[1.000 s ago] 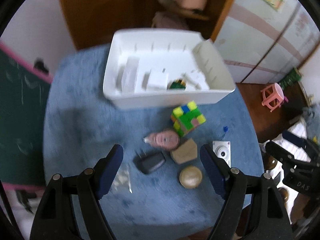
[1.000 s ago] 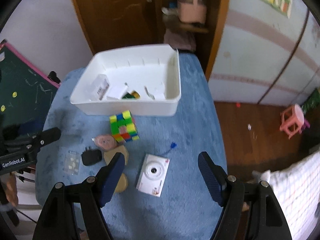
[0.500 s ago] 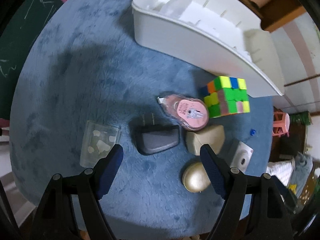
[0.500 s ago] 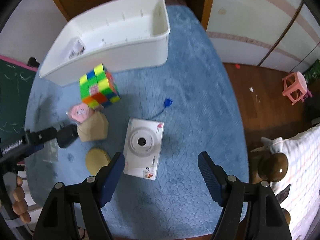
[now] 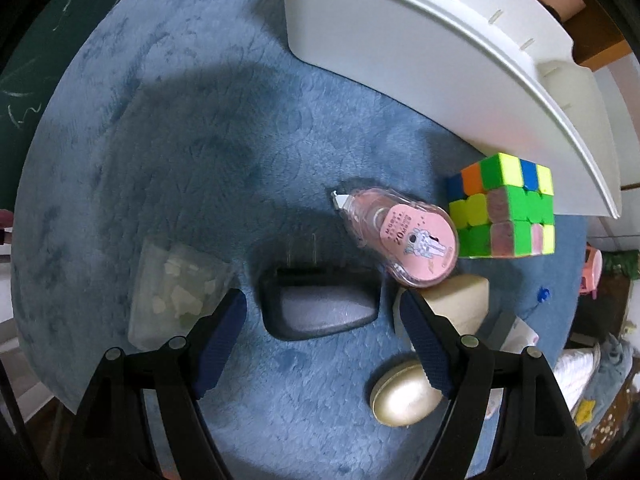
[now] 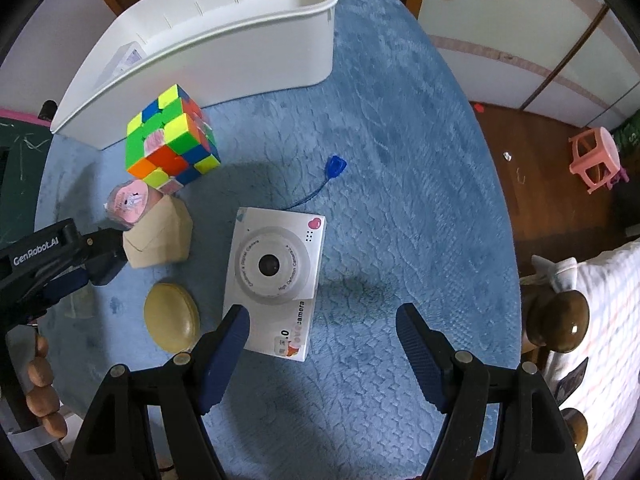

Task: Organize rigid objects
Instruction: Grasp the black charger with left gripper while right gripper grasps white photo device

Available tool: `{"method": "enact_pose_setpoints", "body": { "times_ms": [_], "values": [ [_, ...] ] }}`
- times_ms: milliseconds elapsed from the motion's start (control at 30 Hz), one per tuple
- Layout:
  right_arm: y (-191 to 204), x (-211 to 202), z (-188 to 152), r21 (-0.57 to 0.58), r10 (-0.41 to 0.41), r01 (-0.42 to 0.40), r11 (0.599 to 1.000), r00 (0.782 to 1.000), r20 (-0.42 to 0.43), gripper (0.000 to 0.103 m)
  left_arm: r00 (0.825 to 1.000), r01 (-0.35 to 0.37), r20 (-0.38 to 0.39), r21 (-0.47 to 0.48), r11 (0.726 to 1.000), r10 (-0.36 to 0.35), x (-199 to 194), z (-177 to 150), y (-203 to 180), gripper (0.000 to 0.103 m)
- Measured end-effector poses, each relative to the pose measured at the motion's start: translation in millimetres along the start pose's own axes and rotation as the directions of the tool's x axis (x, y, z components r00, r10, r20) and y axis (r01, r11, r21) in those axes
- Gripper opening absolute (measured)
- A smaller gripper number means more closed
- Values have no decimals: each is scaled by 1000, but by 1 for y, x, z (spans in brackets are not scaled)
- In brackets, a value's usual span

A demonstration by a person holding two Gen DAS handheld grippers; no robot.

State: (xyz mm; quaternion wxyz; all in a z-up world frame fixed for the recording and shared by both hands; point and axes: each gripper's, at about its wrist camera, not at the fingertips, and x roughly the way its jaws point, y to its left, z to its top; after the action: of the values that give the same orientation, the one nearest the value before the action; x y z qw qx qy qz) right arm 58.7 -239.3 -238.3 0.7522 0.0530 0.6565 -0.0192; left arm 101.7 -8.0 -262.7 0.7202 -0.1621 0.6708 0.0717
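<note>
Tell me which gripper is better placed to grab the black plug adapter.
Left. The left gripper hangs open with the black plug adapter between its fingers; the right gripper sits over the white camera.

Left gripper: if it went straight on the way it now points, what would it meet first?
Most likely the black plug adapter, which lies between the open fingers of the left gripper on the blue cloth. How near the tips are is unclear.

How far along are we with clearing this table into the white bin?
Done: the white bin holds at least one white box. In hand: nothing; the left tool is open over the black charger, the right tool open by the white camera. Left: puzzle cube, pink tape dispenser, beige block, round case, clear bag.
</note>
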Motion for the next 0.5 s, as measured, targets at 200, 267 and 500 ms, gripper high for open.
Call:
{"method": "enact_pose_setpoints", "body": {
  "times_ms": [200, 267, 500],
  "values": [
    [3, 12, 2, 1, 6, -6, 1000, 1000, -24, 76, 999, -41, 30, -16, 999, 42, 10, 2, -6, 80],
    [7, 17, 3, -1, 4, -4, 1000, 999, -33, 76, 998, -50, 41, -13, 999, 51, 12, 3, -8, 76],
    [15, 24, 13, 6, 9, -9, 1000, 999, -32, 76, 995, -89, 53, -18, 996, 89, 29, 9, -8, 69]
  ]
}}
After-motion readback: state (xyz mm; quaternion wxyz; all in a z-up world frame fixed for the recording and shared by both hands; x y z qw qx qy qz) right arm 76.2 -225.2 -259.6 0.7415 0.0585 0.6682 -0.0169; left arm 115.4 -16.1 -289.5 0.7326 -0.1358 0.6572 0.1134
